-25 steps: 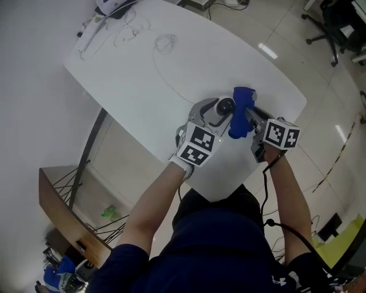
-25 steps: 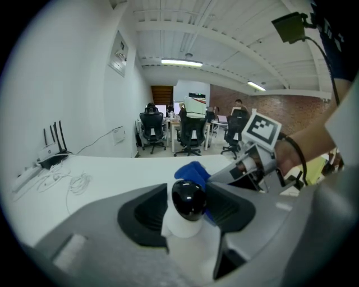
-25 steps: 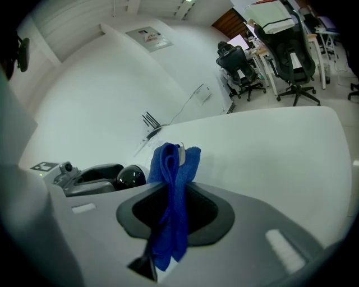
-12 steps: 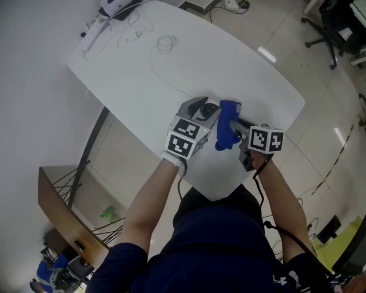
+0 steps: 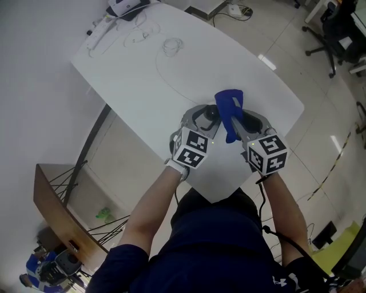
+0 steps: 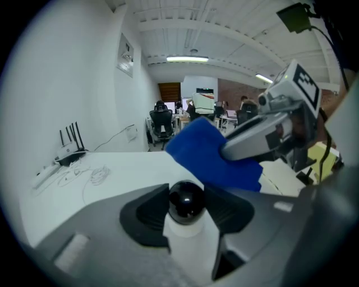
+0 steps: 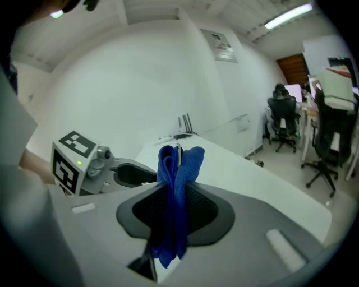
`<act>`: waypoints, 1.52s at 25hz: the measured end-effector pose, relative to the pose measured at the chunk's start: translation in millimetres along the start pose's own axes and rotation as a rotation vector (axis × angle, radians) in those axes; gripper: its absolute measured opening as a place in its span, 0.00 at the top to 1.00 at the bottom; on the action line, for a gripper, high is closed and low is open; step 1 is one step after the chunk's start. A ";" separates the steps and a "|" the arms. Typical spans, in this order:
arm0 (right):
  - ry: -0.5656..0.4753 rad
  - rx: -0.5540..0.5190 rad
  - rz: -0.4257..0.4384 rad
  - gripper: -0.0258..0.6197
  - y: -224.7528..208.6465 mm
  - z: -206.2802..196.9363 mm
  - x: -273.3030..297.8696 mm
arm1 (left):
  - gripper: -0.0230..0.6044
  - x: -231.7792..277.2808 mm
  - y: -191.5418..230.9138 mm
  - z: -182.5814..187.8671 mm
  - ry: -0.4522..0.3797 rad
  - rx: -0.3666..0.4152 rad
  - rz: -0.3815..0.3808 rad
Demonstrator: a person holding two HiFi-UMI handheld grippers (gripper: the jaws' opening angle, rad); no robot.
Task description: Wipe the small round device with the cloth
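The small round device (image 6: 187, 200), a white body with a glossy black dome, sits between the jaws of my left gripper (image 6: 187, 212), which is shut on it above the near end of the white table (image 5: 143, 80). From the head view the device (image 5: 210, 114) shows just ahead of the left gripper (image 5: 201, 120). A folded blue cloth (image 7: 175, 179) is pinched in my right gripper (image 7: 175, 210), its top sticking out past the jaws. That cloth (image 5: 230, 110) hangs right beside and slightly above the device, and in the left gripper view the cloth (image 6: 210, 154) sits just behind the dome.
Thin cables (image 5: 170, 44) and a white gadget (image 5: 126, 7) lie at the table's far end. The table's near corner is right below the grippers. Office chairs (image 5: 337, 26) stand on the tiled floor to the right, and a wooden shelf (image 5: 57, 206) sits low at the left.
My right gripper has risen and rolled, so its marker cube now faces up, carrying the cloth over beside the device. The left gripper, still holding the device, shifted slightly.
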State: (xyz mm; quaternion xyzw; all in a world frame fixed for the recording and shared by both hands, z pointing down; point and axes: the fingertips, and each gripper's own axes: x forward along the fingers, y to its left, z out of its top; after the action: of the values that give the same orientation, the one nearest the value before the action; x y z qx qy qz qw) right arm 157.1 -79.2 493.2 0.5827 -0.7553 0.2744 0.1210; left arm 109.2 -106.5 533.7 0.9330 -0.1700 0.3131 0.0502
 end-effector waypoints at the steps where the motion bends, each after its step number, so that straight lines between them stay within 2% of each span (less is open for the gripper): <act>1: -0.004 -0.065 0.006 0.81 8.6 6.3 0.8 | 0.66 0.0 0.0 0.7 -0.006 -0.006 0.000; 4: 0.007 -0.214 -0.014 0.81 16.6 10.0 7.1 | 0.66 -1.4 -0.4 -0.6 -0.016 -0.025 -0.015; 6: 0.016 -0.210 -0.004 0.81 12.7 6.3 14.2 | 0.66 -2.8 -0.4 -2.1 -0.014 -0.025 -0.020; 9: 0.026 -0.115 0.001 0.81 -6.3 0.9 21.8 | 0.66 -3.4 -1.0 -0.3 -0.020 -0.023 -0.017; 12: 0.046 0.044 0.001 0.81 -30.9 -9.3 29.0 | 0.66 -3.1 -1.0 1.6 -0.030 -0.028 -0.012; 16: 0.161 0.212 0.046 0.81 -47.3 -46.7 47.7 | 0.66 -2.1 -1.3 3.1 -0.039 -0.036 -0.016; 22: 0.282 0.356 0.065 0.81 -58.5 -77.8 70.1 | 0.66 -0.6 -1.6 1.8 -0.037 -0.044 -0.015; 25: 0.295 0.374 0.063 0.81 -62.7 -75.2 69.4 | 0.66 -0.6 -2.5 0.5 -0.028 -0.056 -0.010; 28: 0.227 0.283 0.040 0.81 -56.8 -54.2 55.4 | 0.66 -0.5 -2.2 -1.5 -0.042 -0.076 -0.012; 32: 0.140 0.045 0.026 0.81 -34.2 -24.2 34.1 | 0.66 1.1 3.1 1.4 -0.082 -0.089 -0.006; 36: 0.041 -0.213 0.084 0.81 0.8 5.7 11.6 | 0.66 -1.9 -1.8 1.9 -0.062 -0.070 0.013; 38: 0.026 -0.312 0.127 0.81 15.1 13.9 7.6 | 0.71 -5.9 -1.2 5.5 -0.069 -0.041 0.053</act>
State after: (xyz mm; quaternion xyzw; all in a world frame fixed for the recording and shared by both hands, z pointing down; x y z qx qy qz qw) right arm 142.4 -90.5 481.4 0.5044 -0.8223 0.1687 0.2024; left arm 108.3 -104.8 525.8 0.9372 -0.2026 0.2784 0.0550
